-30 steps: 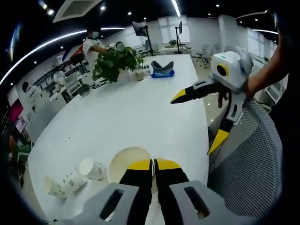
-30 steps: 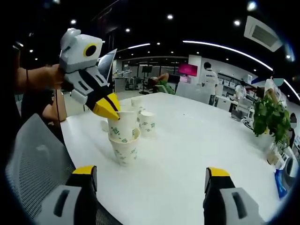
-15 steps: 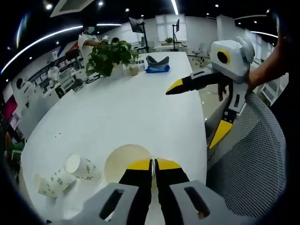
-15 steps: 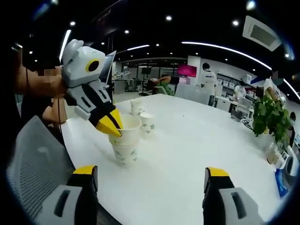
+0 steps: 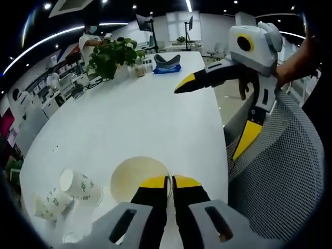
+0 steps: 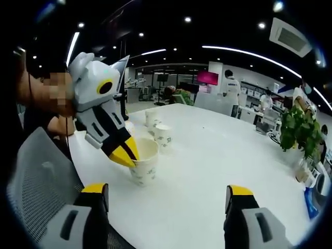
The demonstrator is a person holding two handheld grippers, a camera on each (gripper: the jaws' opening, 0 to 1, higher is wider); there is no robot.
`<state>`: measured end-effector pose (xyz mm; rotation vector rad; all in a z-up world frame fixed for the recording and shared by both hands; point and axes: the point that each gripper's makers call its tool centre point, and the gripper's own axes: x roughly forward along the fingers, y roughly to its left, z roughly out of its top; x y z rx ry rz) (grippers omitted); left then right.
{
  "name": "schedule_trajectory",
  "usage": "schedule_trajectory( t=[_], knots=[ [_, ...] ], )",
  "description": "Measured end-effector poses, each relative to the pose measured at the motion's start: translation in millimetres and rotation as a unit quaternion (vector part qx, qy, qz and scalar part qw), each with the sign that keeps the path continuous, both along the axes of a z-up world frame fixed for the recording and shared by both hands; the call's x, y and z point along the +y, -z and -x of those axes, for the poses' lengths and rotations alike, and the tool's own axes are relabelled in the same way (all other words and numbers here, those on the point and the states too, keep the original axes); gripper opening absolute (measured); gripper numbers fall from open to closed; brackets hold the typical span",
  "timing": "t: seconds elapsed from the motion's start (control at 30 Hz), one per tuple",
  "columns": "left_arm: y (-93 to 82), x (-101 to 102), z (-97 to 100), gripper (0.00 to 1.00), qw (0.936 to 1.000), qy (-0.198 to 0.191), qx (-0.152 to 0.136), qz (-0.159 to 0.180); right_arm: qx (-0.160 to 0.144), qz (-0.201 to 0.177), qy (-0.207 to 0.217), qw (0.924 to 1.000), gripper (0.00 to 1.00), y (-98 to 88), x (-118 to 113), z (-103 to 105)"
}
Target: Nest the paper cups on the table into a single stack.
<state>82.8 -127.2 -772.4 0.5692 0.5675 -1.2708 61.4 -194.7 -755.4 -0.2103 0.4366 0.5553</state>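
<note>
My left gripper (image 5: 168,182) is shut on the rim of a white paper cup with green print (image 5: 136,179), whose open mouth shows just ahead of the jaws. In the right gripper view that left gripper (image 6: 124,154) pinches the same cup (image 6: 145,165), which sits upright near the table's edge, sunk into a cup under it. Two more cups (image 6: 163,137) stand behind it. Loose cups (image 5: 77,183) lie on their sides to the left. My right gripper (image 6: 166,191) is open with nothing between its jaws; it also hangs over the table's right edge (image 5: 215,114).
The white table (image 5: 140,119) stretches away, with a potted plant (image 5: 111,57) and a blue-grey object (image 5: 167,63) at its far end. A grey mesh chair (image 5: 280,171) stands by the near edge. People stand at desks in the background.
The left gripper has come down with its cup, pressing it into the cup below; the two-cup stack now stands about as low as one cup. The right gripper stays open.
</note>
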Motion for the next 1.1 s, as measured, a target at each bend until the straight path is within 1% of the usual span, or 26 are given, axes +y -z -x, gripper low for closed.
schedule_trajectory(
  t=[0.17, 0.27, 0.4, 0.47, 0.53, 0.6, 0.7, 0.93, 1.1],
  knots=[
    [4.4, 1, -2.3, 0.02, 1.0000, 0.000, 0.005, -0.004, -0.001, 0.003, 0.002, 1.0000, 0.94, 0.2, -1, 0],
    [8.4, 3, -1.1, 0.02, 0.9999, 0.002, 0.008, -0.013, -0.002, 0.003, 0.005, 1.0000, 0.94, -0.2, -2, -1],
    [8.7, 4, 0.2, 0.03, 0.9999, 0.001, 0.008, -0.013, -0.004, 0.004, 0.008, 1.0000, 0.94, -1.2, -3, -1],
    [6.8, 4, 0.3, 0.06, 0.9999, -0.002, 0.007, -0.010, -0.003, 0.004, 0.008, 1.0000, 0.95, -1.4, -2, -1],
    [3.1, 3, -1.6, 0.11, 0.9999, -0.010, 0.009, 0.001, -0.002, 0.005, 0.006, 1.0000, 0.95, -1.2, -1, 0],
    [-0.7, 2, -1.8, 0.12, 0.9993, -0.022, 0.023, 0.017, -0.004, 0.006, 0.008, 0.9999, 0.95, -1.7, -2, -1],
    [-7.1, 0, -2.5, 0.14, 0.9985, -0.033, 0.029, 0.034, -0.005, 0.005, 0.011, 0.9999, 0.95, -2.7, -2, -1],
    [-23.4, 6, -13.3, 0.17, 0.9952, -0.062, 0.031, 0.069, -0.004, 0.004, 0.010, 0.9999, 0.95, -2.2, -3, -1],
    [-32.0, 17, -25.4, 0.19, 0.9926, -0.081, 0.026, 0.088, -0.005, 0.003, 0.011, 0.9999, 0.95, -3.3, -2, -1]
  ],
)
